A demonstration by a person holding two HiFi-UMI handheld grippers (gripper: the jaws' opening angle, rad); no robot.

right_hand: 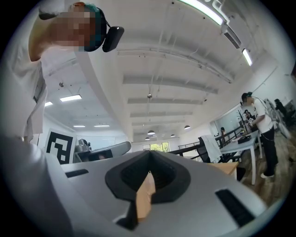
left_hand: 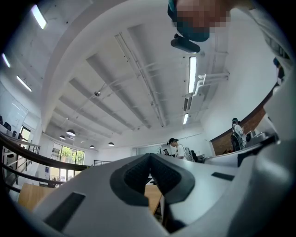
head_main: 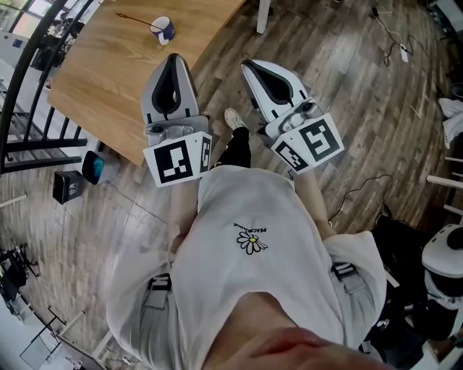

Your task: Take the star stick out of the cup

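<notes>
A small white-and-blue cup (head_main: 163,30) stands on the far part of the wooden table (head_main: 108,87). A thin reddish stick (head_main: 134,18) juts out of it toward the left. My left gripper (head_main: 173,59) hovers over the table's near edge, well short of the cup, its jaws shut and empty. My right gripper (head_main: 251,66) is beside it over the floor, also shut on nothing. In the left gripper view the left gripper (left_hand: 150,158) tilts up at the ceiling. In the right gripper view the right gripper (right_hand: 149,156) does the same, and neither view shows the cup.
A black railing (head_main: 29,65) runs along the table's left side. A black box (head_main: 69,185) and a blue object (head_main: 92,167) sit on the floor below it. Cables (head_main: 391,36) lie on the wooden floor at right. The person's shoe (head_main: 234,118) is between the grippers.
</notes>
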